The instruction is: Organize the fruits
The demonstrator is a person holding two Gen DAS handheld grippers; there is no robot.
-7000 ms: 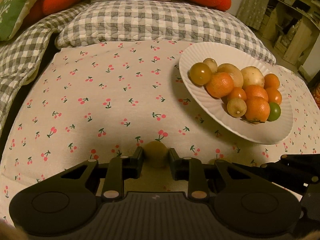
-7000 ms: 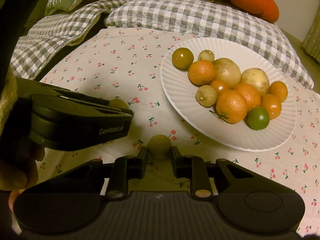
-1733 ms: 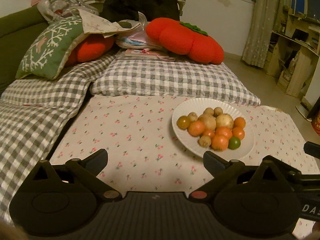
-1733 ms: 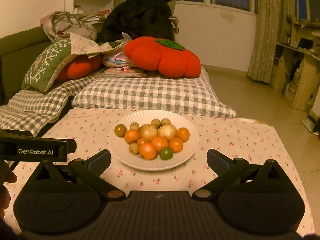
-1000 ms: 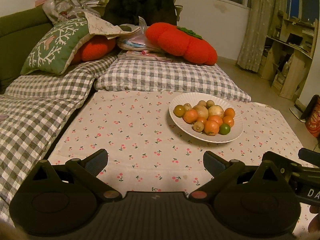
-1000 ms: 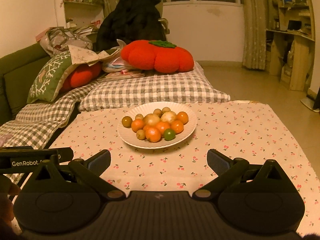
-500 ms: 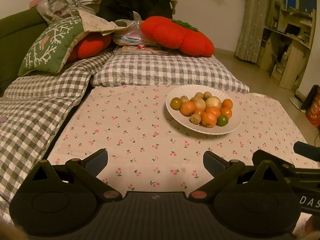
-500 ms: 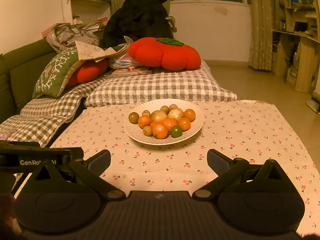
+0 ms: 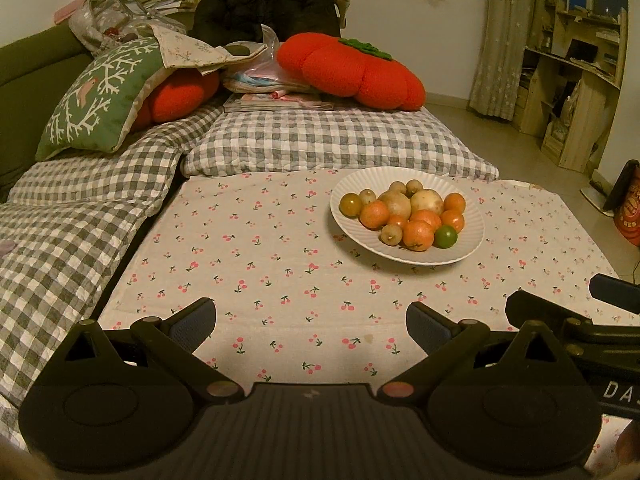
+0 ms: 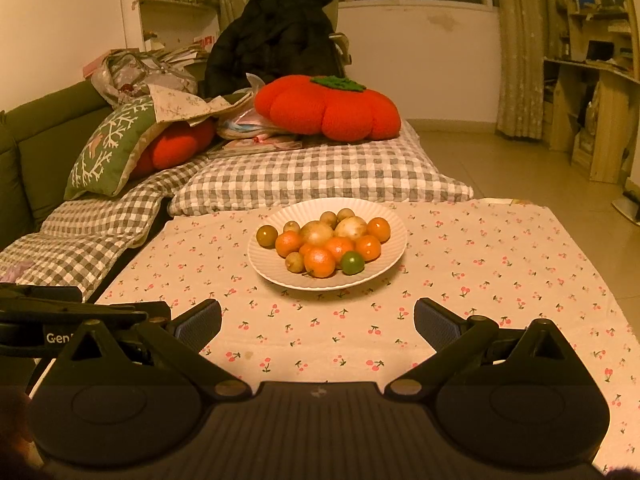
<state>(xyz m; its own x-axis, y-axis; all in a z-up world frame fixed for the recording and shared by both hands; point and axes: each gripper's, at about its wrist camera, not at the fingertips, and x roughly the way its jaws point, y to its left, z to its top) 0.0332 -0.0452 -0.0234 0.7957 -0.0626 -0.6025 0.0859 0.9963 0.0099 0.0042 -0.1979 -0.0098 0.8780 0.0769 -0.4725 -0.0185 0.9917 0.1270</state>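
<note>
A white ribbed plate (image 9: 470,246) (image 10: 384,268) sits on the cherry-print cloth (image 9: 256,264) (image 10: 480,264). Piled on it are several oranges (image 9: 418,235) (image 10: 319,262), pale round fruits (image 9: 426,201) (image 10: 351,227), small brownish ones (image 9: 391,235) (image 10: 295,261), a dark olive one (image 9: 351,204) (image 10: 267,235) and a green lime (image 9: 445,236) (image 10: 352,263). My left gripper (image 9: 311,322) is open and empty, well short of the plate. My right gripper (image 10: 318,322) is open and empty too, facing the plate from the near side.
Checked grey cushions (image 9: 332,144) (image 10: 312,176) lie behind the cloth. A red pumpkin pillow (image 9: 352,70) (image 10: 326,108), a green pillow (image 9: 104,96) and papers are stacked further back. Wooden shelves (image 9: 576,96) stand at the right, over bare floor.
Seven seconds ago each gripper held a small fruit near the plate. Both have since opened, empty, and drawn back. In the last second the views have only shifted slightly.
</note>
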